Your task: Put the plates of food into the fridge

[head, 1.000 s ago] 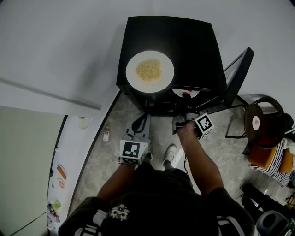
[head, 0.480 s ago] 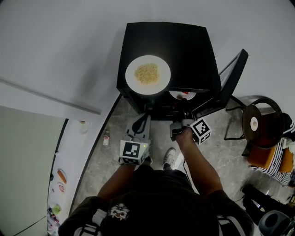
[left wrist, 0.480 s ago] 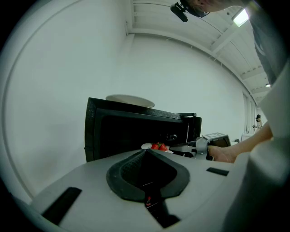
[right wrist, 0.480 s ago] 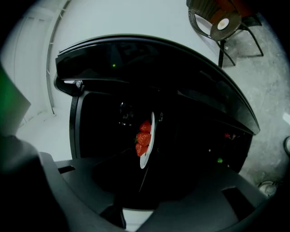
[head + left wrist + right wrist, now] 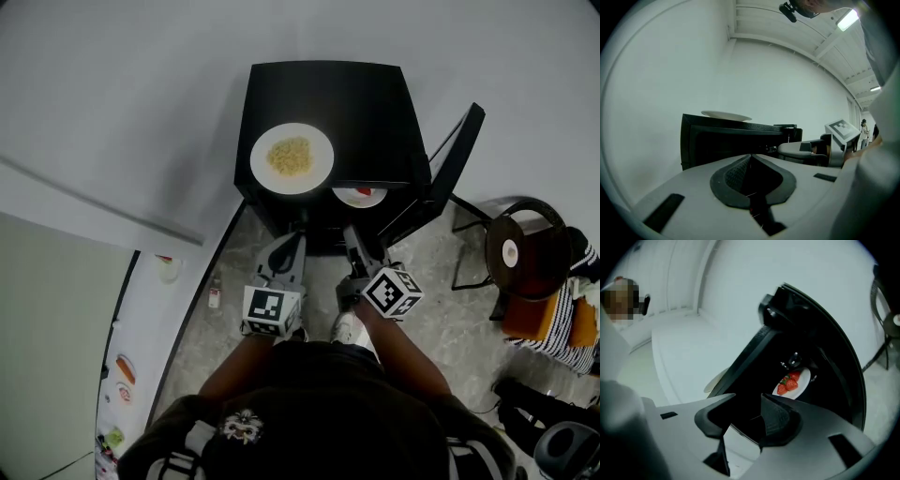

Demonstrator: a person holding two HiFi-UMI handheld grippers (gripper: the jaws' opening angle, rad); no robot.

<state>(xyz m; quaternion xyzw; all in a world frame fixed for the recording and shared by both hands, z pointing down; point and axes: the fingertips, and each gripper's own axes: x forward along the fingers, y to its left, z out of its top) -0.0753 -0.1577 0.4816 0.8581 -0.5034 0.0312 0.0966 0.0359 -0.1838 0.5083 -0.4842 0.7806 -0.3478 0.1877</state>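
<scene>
Black fridge [image 5: 370, 103] stands on speckled grey floor [image 5: 202, 314], back toward white wall, door [image 5: 452, 155] swung open at right. Flat fridge top carries white plate of yellow food [image 5: 292, 158] at front-left corner. Inside fridge, plate of strawberries [image 5: 792, 382] sits near front opening. Round dark seat [image 5: 525, 253] on floor right of fridge, apart from it

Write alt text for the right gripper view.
The right tongs, which have just been opening with nothing between them, point at an open black fridge with a plate of strawberries inside. The view is tilted, and a second plate shows edge-on on the fridge's top.
</scene>
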